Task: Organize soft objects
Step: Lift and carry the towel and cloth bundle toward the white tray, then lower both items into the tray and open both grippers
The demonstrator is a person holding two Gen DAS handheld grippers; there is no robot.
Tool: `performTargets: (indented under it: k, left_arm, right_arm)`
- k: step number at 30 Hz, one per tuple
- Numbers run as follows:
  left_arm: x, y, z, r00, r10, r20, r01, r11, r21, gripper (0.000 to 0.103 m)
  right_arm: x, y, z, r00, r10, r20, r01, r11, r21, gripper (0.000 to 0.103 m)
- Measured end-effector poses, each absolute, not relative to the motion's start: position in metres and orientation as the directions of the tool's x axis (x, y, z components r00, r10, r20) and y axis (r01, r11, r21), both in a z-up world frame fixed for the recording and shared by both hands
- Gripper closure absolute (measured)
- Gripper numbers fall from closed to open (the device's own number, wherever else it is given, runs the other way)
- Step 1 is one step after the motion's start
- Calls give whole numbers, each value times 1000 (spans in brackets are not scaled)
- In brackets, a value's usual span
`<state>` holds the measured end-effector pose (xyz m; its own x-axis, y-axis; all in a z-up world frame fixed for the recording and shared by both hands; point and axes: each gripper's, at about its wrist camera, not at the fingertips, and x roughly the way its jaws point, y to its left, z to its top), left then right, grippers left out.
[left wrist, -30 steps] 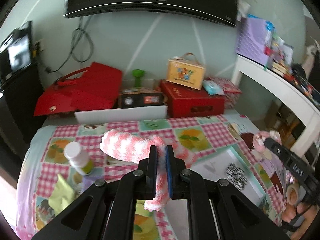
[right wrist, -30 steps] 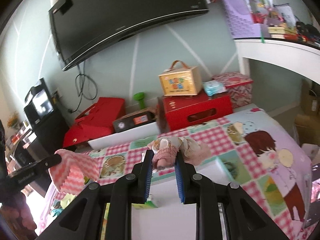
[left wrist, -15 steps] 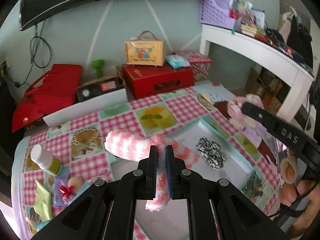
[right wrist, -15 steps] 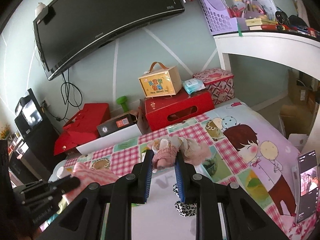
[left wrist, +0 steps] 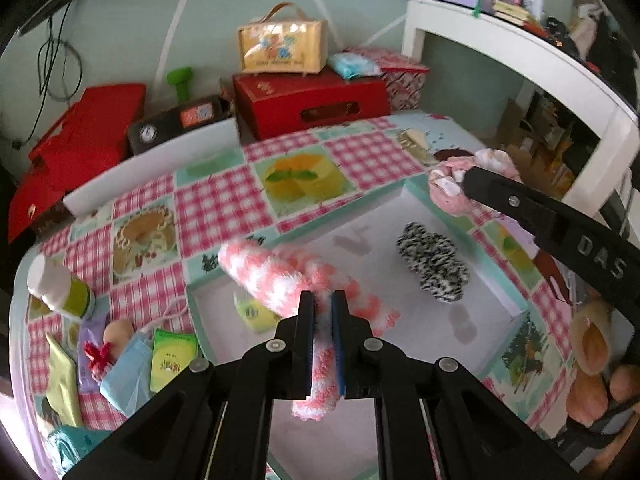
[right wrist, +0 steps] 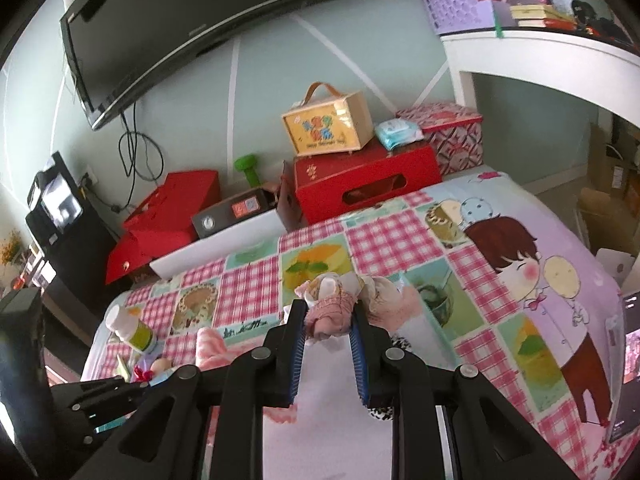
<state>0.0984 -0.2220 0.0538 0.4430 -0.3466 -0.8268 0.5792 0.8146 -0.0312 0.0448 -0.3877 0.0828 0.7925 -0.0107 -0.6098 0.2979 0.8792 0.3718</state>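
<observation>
Both my grippers have come down over the white tray (left wrist: 424, 322) since a second ago. My left gripper (left wrist: 322, 304) is pinched almost shut on the pink-and-white fuzzy sock (left wrist: 280, 280), which hangs over the tray's left half, near its teal rim. My right gripper (right wrist: 329, 322) is clamped on a bundled pink cloth toy (right wrist: 332, 312) above the far rim. A black-and-white sock (left wrist: 434, 262) lies inside the tray, with bare white floor around it.
</observation>
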Motion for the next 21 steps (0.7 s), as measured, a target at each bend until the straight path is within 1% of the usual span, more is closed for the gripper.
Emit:
performTargets:
  k: [4,11,14,21]
  left_arm:
    - [113,-218,32,410,-307,-859,540,841,-43,94]
    - [130,-215,-10,310,-253,-917,492,867,-73,94]
    - [132,-216,-22,279,-240,-930,483,872,-81,94]
    - [132,-217,-32,266,-233,-935,480,874,-82,92]
  right_arm:
    - [57,-377,72,770,26,-638,275,888,368,78]
    - [76,-362,49,704,60,-707,262,904,337,78]
    - [82,-360,37,673,72,-736,268,904,333,77]
    - [93,-356,10,599,96,-795,277,907,318,77]
